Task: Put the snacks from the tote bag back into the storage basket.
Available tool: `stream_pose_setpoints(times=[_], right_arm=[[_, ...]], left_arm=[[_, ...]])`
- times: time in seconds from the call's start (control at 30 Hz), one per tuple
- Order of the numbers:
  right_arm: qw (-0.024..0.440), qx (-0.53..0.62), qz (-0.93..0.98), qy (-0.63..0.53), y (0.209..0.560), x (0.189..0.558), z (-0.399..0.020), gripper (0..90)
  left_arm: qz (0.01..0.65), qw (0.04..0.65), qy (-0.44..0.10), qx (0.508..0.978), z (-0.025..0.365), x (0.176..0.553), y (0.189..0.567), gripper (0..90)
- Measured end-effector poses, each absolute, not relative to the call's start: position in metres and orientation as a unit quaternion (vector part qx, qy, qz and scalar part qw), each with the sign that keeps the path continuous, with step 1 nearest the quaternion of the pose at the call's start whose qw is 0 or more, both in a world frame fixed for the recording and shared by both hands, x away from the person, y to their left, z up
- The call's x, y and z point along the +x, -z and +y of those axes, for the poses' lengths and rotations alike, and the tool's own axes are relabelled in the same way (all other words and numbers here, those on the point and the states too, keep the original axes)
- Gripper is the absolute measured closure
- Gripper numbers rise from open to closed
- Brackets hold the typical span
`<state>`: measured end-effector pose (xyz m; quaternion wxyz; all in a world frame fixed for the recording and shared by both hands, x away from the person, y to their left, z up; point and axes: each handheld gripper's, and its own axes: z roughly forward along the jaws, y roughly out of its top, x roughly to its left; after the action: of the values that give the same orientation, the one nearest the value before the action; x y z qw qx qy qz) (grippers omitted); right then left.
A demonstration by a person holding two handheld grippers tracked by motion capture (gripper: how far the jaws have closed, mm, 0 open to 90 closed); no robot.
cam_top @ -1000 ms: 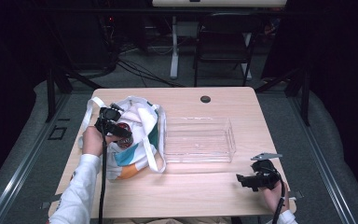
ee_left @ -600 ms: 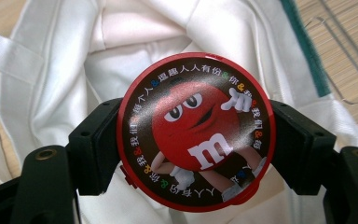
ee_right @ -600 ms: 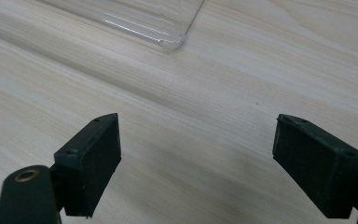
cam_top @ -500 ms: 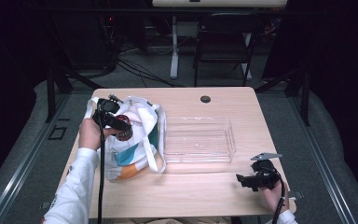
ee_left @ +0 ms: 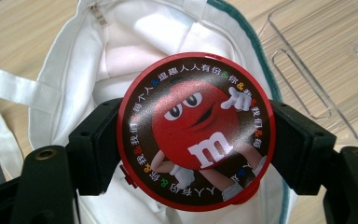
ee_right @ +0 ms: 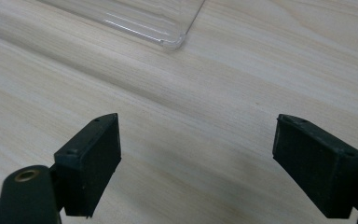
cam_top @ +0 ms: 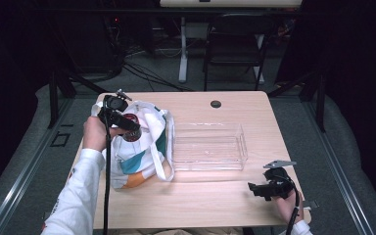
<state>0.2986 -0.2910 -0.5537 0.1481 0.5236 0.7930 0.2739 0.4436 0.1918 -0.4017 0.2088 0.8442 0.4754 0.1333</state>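
Left gripper view: my left gripper [ee_left: 193, 140], clamped on the round red tin [ee_left: 196, 133], has lifted it above the open tote bag [ee_left: 135, 51], ready for the clear tray [cam_top: 208, 147]; right gripper [ee_right: 198, 163] idles, jaws apart.

Bare table [cam_top: 210, 200] between bag [cam_top: 142, 152] and right gripper [cam_top: 254, 188].

a light wooden table [cam_top: 210, 200] stands on a grey floor [cam_top: 24, 171]. beyond its far edge a dark folding chair [cam_top: 235, 49] faces it, beside a white post [cam_top: 183, 46]. black cables [cam_top: 137, 68] trail across the floor near it.
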Motion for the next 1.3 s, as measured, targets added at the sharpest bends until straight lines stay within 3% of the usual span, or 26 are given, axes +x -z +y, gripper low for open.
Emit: stream_pose_setpoints(times=[1.3], right_arm=[[0.147,0.525,0.792,-0.276,0.554,0.299,-0.291,14.8]], left_arm=[[0.415,0.23,-0.129,0.871,0.124,0.444,0.371,26.0]])
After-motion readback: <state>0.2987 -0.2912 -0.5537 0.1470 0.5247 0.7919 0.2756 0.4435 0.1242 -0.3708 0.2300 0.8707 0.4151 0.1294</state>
